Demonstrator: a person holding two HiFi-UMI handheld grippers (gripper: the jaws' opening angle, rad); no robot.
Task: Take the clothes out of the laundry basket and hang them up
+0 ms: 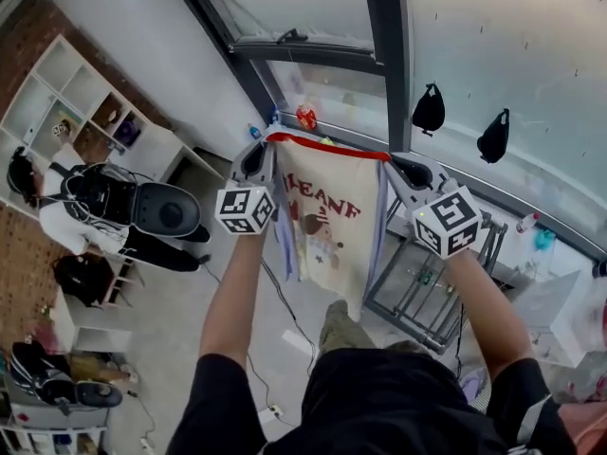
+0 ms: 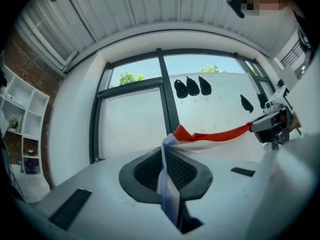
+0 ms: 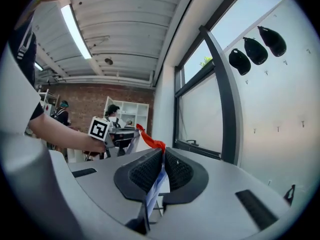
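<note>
Between left tongs (image 1: 257,161) and right tongs (image 1: 410,172), both clamping its edge, hangs a shirt (image 1: 332,218).

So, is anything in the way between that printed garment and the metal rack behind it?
Nothing visible. The left tongs and right tongs are both shut on the red top edge of the garment, spreading it in open air; the rack stands just beyond its right side.

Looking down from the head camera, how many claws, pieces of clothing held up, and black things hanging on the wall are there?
Claws: 2, left claw, right claw
Garment held up: 1
Black hanging things: 2
Total: 5
</note>
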